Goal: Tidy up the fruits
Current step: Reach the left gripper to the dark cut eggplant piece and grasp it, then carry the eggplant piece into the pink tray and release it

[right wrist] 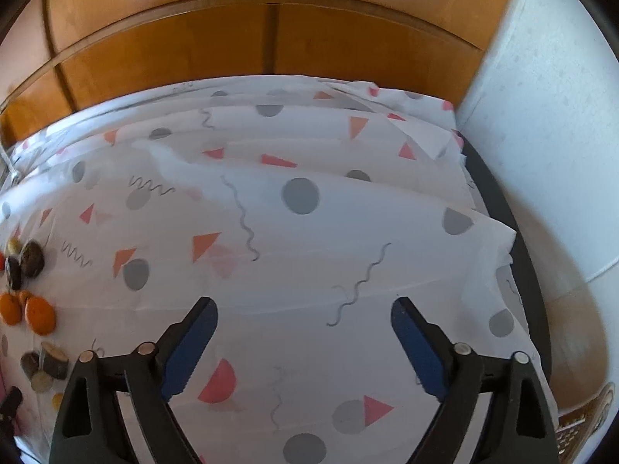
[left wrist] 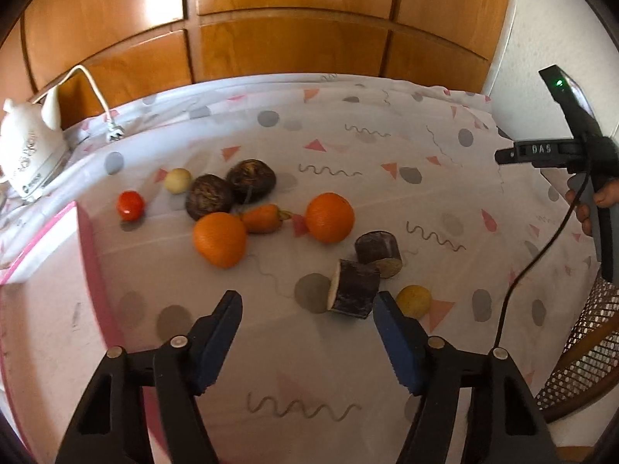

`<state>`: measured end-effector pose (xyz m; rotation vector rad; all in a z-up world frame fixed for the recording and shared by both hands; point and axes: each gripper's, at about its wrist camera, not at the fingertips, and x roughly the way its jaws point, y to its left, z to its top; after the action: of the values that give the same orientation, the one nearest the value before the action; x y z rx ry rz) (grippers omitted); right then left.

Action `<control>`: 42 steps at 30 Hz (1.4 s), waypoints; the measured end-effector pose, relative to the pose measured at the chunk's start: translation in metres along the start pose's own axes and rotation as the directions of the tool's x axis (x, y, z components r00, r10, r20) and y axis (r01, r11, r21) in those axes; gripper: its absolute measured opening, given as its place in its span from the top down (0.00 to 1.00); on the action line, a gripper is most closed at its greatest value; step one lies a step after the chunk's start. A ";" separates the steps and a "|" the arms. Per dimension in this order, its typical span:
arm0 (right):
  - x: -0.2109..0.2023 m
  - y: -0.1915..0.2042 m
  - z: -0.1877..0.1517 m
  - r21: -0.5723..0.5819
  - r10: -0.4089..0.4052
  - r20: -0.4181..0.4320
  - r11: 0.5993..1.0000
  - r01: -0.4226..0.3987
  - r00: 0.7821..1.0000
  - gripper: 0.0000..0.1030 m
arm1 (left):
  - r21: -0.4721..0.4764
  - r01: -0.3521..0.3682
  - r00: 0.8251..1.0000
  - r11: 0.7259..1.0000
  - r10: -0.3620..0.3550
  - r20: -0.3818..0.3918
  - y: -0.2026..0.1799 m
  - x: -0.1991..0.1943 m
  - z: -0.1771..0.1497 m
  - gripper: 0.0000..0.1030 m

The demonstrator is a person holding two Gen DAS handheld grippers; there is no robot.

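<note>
Left wrist view: mounted behind the left gripper (left wrist: 307,303), looking forward and down along wide-spread fingers, fairly near the patterned cloth (left wrist: 348,147), facing the wooden cabinet (left wrist: 290,19) beyond the far edge. Takes in a pink box (left wrist: 46,309) at the left edge and the right gripper (left wrist: 503,154) at the right edge.

Right wrist view: set behind the right gripper (right wrist: 303,307), angled down over the cloth's (right wrist: 309,270) right part, toward the same cabinet (right wrist: 271,31) and the far right corner by a white wall (right wrist: 541,135).

Shared: the cloth, the cabinet, and the fruit cluster, central on the left, squeezed against the left rim on the right, oranges (right wrist: 38,315) included.
</note>
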<state>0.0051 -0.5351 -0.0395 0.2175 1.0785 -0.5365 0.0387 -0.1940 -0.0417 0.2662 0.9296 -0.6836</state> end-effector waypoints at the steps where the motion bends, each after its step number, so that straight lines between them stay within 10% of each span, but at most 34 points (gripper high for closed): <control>1: 0.000 -0.005 0.001 0.025 -0.004 0.002 1.000 0.004 1.000 0.12 | 0.003 0.004 1.000 1.000 -0.004 0.000 -0.002 0.002 0.001 0.32; 5: -0.002 -0.030 0.004 0.156 0.007 0.014 0.988 -0.010 1.000 0.15 | 0.015 0.010 1.000 1.000 -0.010 -0.009 -0.009 0.008 0.002 0.33; 13: 0.001 -0.050 0.005 0.258 0.032 -0.002 0.966 -0.031 0.999 0.19 | 0.008 0.070 0.997 0.998 -0.069 -0.040 -0.014 0.026 0.002 0.74; 24: -0.002 -0.070 0.004 0.324 -0.004 0.018 0.946 -0.002 1.000 0.31 | -0.226 0.059 0.996 0.972 -0.041 0.083 0.044 -0.023 -0.002 0.75; 29: -0.006 -0.082 0.001 0.384 -0.008 0.029 0.923 -0.003 1.000 0.31 | -0.421 -0.081 0.981 0.903 0.147 0.126 0.118 -0.061 -0.018 0.75; 35: -0.011 -0.071 0.003 0.344 0.041 0.065 0.937 -0.061 0.997 0.32 | -0.574 -0.277 0.940 0.770 0.342 0.005 0.200 -0.068 -0.049 0.75; 42: -0.013 -0.037 0.005 0.195 0.079 0.076 0.976 -0.093 0.994 0.34 | -0.616 -0.350 0.914 0.706 0.401 -0.059 0.229 -0.063 -0.074 0.74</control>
<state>-0.0145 -0.5644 -0.0222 0.4163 0.9454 -0.5695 0.1131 0.0430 -0.0509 -0.1607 0.9362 0.0186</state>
